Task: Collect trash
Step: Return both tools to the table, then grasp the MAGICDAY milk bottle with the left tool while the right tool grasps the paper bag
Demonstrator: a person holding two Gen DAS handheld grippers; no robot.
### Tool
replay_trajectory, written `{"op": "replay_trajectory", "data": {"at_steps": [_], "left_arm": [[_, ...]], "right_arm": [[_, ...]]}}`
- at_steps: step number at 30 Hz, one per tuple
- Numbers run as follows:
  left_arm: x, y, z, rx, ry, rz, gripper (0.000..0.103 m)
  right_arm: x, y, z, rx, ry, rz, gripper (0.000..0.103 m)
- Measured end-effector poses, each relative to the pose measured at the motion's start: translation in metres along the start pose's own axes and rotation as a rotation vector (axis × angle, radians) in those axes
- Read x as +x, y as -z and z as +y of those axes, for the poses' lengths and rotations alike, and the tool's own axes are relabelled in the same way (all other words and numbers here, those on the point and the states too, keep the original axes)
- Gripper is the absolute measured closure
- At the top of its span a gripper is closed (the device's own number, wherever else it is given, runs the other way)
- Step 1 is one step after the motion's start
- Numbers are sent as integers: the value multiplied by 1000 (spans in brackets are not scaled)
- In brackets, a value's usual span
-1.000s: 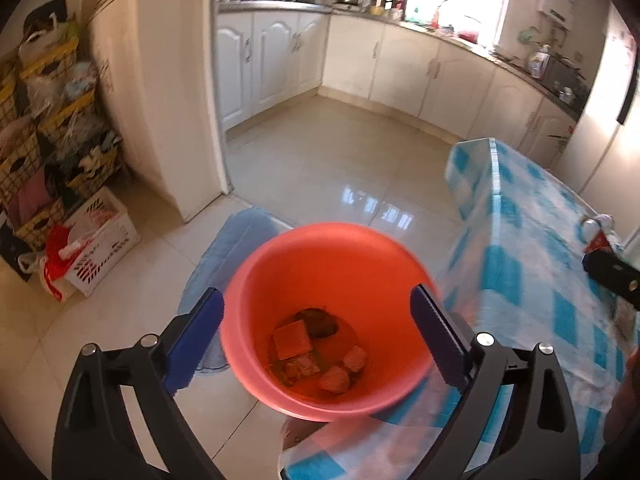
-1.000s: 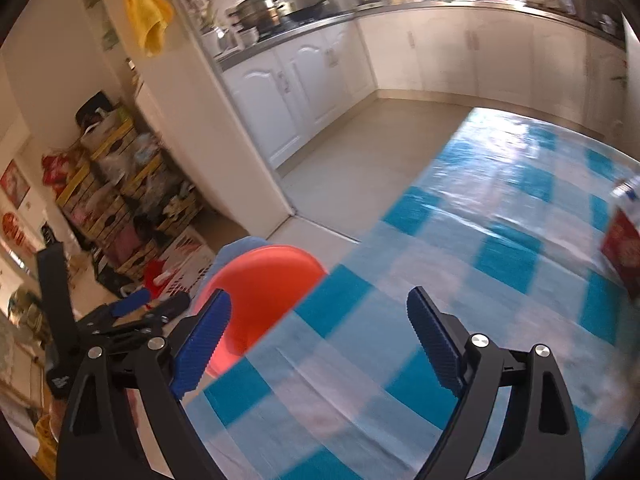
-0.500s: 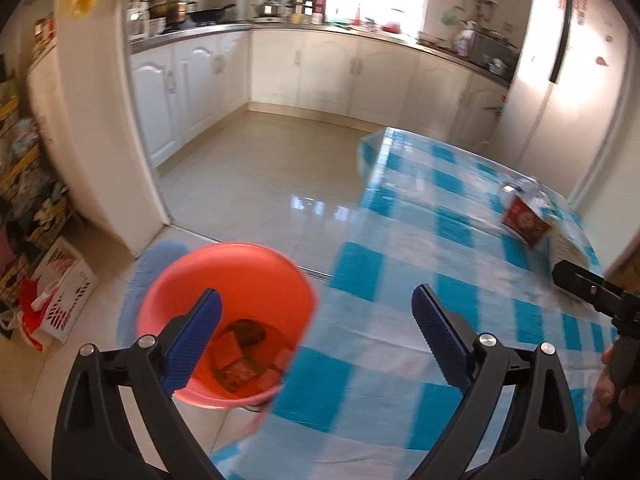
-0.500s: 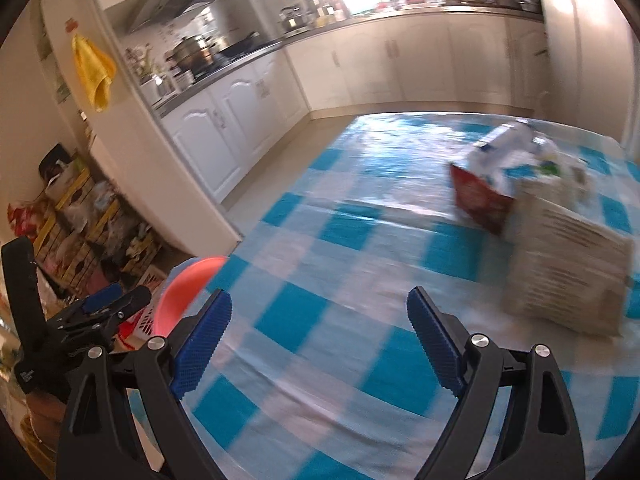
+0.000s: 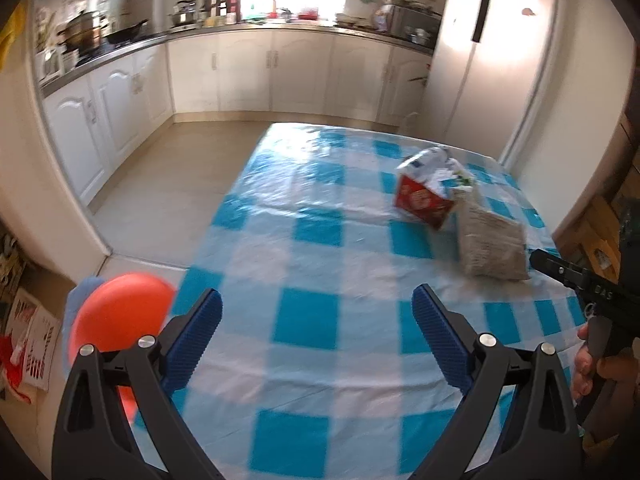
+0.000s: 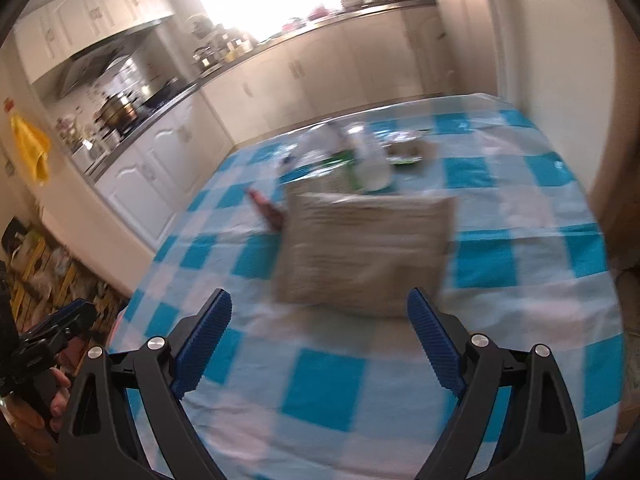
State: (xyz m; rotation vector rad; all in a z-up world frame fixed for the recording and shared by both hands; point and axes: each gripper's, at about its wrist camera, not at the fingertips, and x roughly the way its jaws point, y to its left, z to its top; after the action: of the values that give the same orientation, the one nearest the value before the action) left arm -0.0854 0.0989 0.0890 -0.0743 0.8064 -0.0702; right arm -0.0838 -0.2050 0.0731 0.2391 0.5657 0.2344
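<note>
Trash pile (image 5: pixel 460 208) lies on the checked tablecloth (image 5: pixel 312 312) ahead of both empty, wide-spread tongs (image 5: pixel 316 320) (image 6: pixel 318 328).

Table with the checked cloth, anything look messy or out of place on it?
Yes. A red carton lies tipped, crumpled packaging spilling from its torn top, against a flat tan bag. The table looks otherwise bare.
</note>
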Motion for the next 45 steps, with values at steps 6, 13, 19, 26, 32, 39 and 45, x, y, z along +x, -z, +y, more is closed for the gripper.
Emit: {"op": "replay_trajectory", "data": {"at_steps": [6,13,19,26,32,39,45], "left_arm": [[29,-39,-45,80,81,-3,7],[80,-98,-95,249,194,31,7],[138,-132,-130,413,214,95,7],[192,-146,-149,490,220,195,7],[218,-156,-155,496,234,233,7],[240,-161,-155,473,257,279,7],[250,-162,-155,455,271,301,7]], "right_arm": [[4,-10,-43,31,-3,0,14],[27,-20,-75,39,-55,48,14],[44,-29,-84,15,-141,86,14],[59,-38,-85,-13,-202,107,22],[71,-43,-82,-40,-239,131,34],[80,-48,-79,-50,-257,150,34],[80,-46,-72,-81,-266,153,43]]}}
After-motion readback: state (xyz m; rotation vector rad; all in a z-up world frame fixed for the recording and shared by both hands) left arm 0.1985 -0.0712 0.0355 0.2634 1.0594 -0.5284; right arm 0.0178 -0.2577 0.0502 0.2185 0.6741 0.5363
